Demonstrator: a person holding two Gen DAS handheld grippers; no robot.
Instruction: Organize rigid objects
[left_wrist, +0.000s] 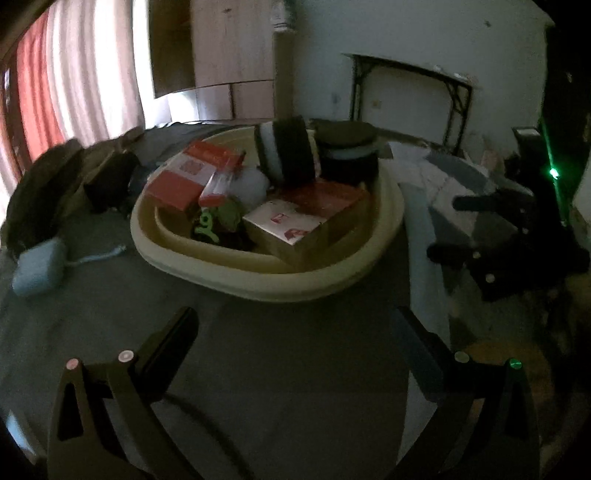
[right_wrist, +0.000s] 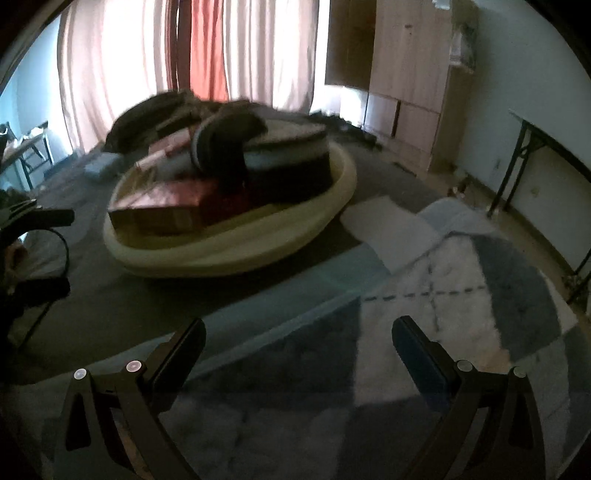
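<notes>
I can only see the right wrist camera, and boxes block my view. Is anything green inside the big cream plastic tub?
Observer: Yes, a small bright green plastic piece lies low in the cream plastic tub, beside the red cardboard boxes.
Child: What else is in there?
Observer: A white-topped box with red marks, at the tub's near side in the left wrist view.
Child: Any lights on?
Observer: A green light glows at that view's right edge.
</notes>
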